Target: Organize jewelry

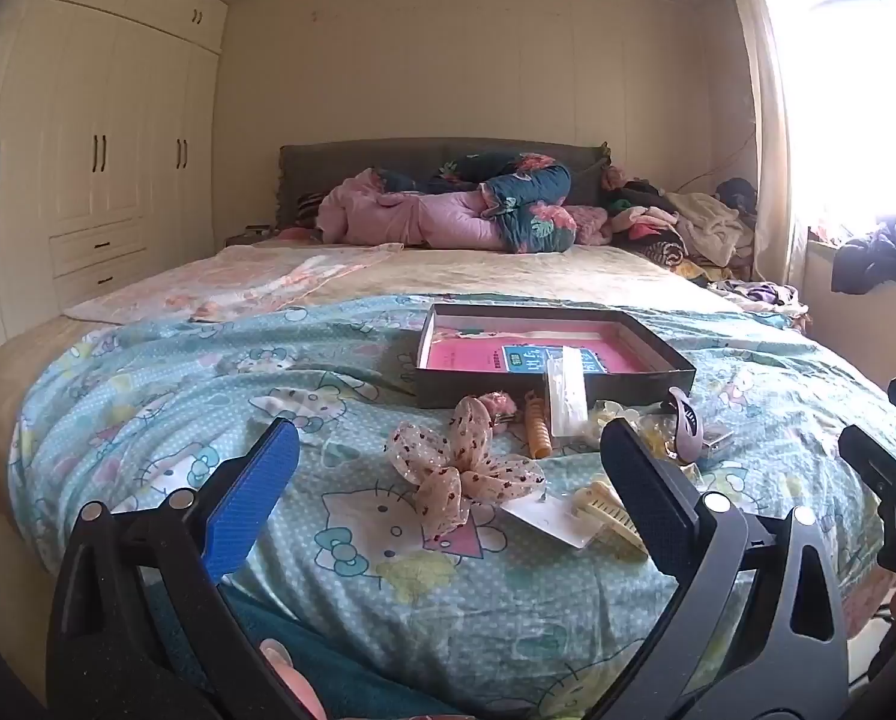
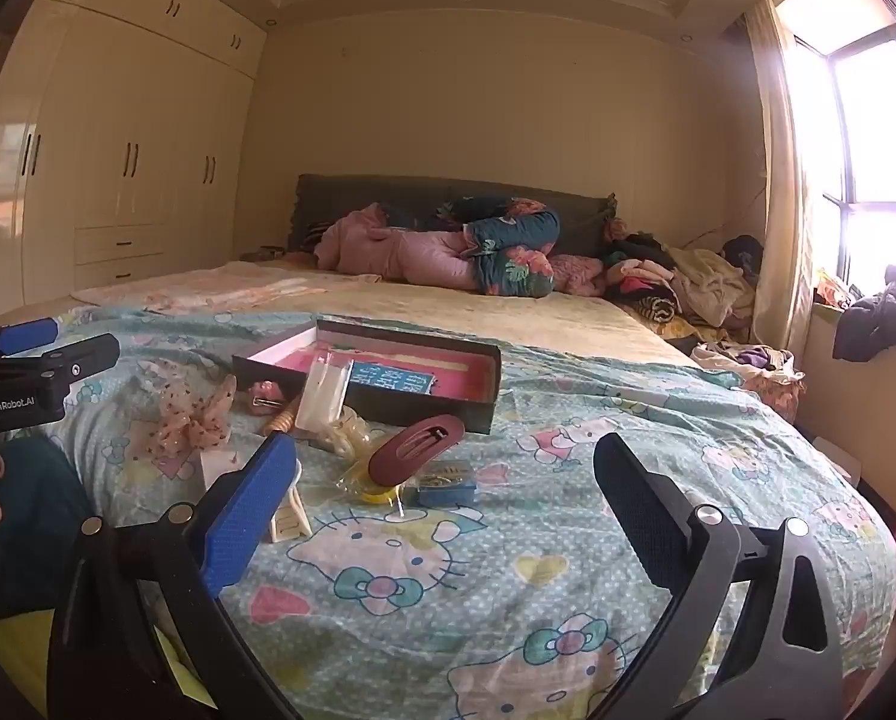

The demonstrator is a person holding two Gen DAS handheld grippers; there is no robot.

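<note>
Bed (image 1: 147,360) with a cartoon-cat quilt carries everything: a shallow dark box (image 1: 658,387) with pink lining, and just before it a loose heap of hair accessories. Both tools, left tool (image 1: 448,480) and right tool (image 2: 444,483), hover spread wide, holding nothing. On soft quilt, small pieces like the dotted bow (image 1: 460,468), maroon clip (image 2: 414,447) and yellow claw clip (image 1: 607,513) could sink or slip from a pinch.

Printed "GenRobot.AI" in white on the black body of the left gripper (image 2: 45,354). Blue label (image 2: 390,385) inside the box (image 2: 484,387): characters too blurred to read.
</note>
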